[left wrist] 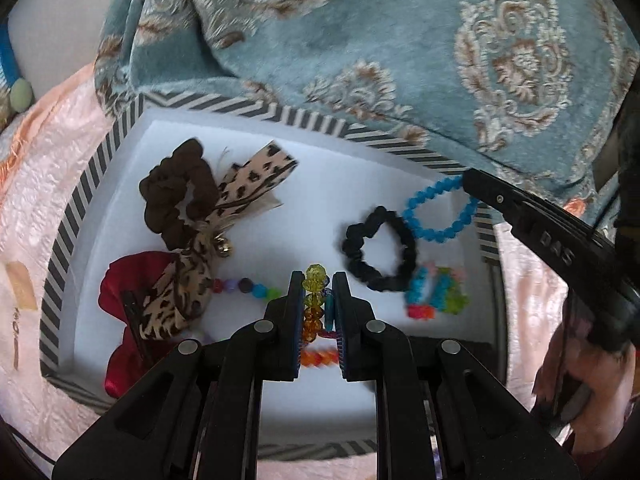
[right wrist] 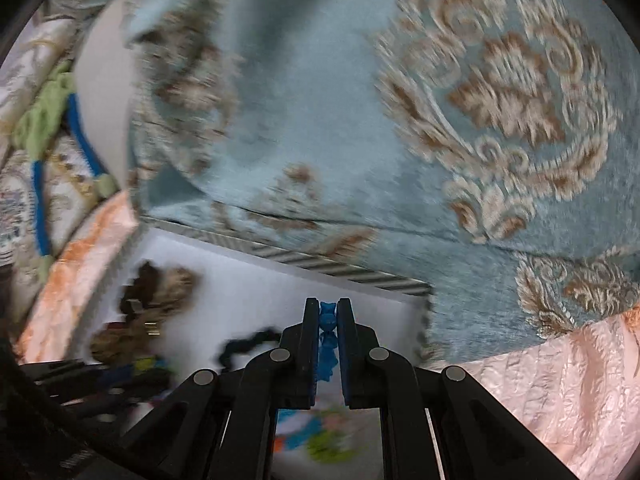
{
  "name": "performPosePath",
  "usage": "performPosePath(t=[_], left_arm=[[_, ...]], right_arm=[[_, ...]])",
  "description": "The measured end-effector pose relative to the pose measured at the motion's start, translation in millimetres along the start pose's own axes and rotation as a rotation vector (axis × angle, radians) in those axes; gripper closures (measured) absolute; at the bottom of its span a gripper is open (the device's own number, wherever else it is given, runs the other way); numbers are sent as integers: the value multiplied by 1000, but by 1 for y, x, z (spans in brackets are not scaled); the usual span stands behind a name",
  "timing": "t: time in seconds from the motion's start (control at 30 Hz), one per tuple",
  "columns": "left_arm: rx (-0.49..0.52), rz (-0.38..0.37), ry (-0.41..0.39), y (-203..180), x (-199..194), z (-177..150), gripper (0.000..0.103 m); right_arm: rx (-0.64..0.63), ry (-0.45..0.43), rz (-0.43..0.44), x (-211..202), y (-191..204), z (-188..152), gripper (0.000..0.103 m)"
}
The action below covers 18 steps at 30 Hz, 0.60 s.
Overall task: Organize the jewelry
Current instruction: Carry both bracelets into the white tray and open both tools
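Jewelry and hair pieces lie gathered in a shallow white tray [left wrist: 96,184] with a black-and-white striped rim, which rests on a pink quilted bedspread [left wrist: 52,184] just in front of a blue patterned blanket [left wrist: 360,32]. Inside the tray sit a brown scrunchie [left wrist: 176,192] with a leopard-print ribbon [left wrist: 256,176], a red fabric piece [left wrist: 124,280], a black scrunchie [left wrist: 380,252] and a small heap of bright plastic beads [left wrist: 436,296].

Both tongs are busy with bracelets. The left tongs [left wrist: 318,304] are nearly pressed together, pinching a multicoloured bead bracelet [left wrist: 314,300] whose strand trails to the left across the white tray floor. The right tongs [right wrist: 328,316] are pressed shut on a blue bead bracelet [left wrist: 436,208]; seen from the left wrist, its loop hangs from the fingertips over the tray's far right corner, just touching or overlapping the black scrunchie.

The step in hand looks like placing: each bracelet is being carried over the tray to be set down among the other pieces. The right wrist view is smeared, so I cannot say whether the blue loop rests on the tray floor or hangs clear of it.

Next, each bracelet needs a free patch of white floor, lowered until the beads rest flat, then the tongs spread gently. The blue loop wants shifting off the black scrunchie and inside the rim, lest it drape over the striped edge.
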<state>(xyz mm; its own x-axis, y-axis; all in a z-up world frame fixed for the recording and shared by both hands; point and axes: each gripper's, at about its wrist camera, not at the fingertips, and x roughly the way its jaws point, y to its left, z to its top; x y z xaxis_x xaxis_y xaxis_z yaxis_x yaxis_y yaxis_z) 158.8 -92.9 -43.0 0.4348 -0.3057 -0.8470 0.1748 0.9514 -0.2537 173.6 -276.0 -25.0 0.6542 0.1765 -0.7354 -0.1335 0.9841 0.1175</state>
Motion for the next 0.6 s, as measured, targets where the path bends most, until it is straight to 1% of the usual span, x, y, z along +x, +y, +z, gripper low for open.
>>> performPosePath(t=[0.07, 0.13, 0.17, 0.2, 0.23, 0.27, 0.3, 0.37, 0.43, 0.53, 0.6], left_arm=[[0, 12, 4, 4, 5, -1, 90], [3, 16, 4, 4, 7, -2, 91], [5, 14, 4, 4, 6, -3, 91], [9, 17, 0, 4, 6, -3, 88], [15, 22, -4, 3, 5, -4, 85], [25, 34, -12, 1, 3, -5, 73], [33, 42, -18, 0, 1, -6, 57], [35, 39, -33, 0, -2, -7, 46], [36, 43, -40, 0, -8, -10, 45], [48, 56, -60, -1, -21, -17, 45], [51, 72, -76, -1, -30, -23, 45]], right_arm=[[22, 26, -22, 11, -12, -3, 95], [30, 35, -36, 15, -18, -6, 95], [35, 37, -32, 15, -20, -7, 93], [36, 35, -23, 14, -20, -10, 89], [32, 27, -11, 11, -20, -12, 73], [25, 14, -6, 7, -20, -14, 55], [16, 1, -8, 3, -19, -15, 51], [-12, -13, -16, -5, -14, -19, 51], [-21, -14, -12, -15, -10, -23, 51], [2, -28, 17, -35, -7, -29, 51], [7, -39, 13, -49, -2, -36, 50]])
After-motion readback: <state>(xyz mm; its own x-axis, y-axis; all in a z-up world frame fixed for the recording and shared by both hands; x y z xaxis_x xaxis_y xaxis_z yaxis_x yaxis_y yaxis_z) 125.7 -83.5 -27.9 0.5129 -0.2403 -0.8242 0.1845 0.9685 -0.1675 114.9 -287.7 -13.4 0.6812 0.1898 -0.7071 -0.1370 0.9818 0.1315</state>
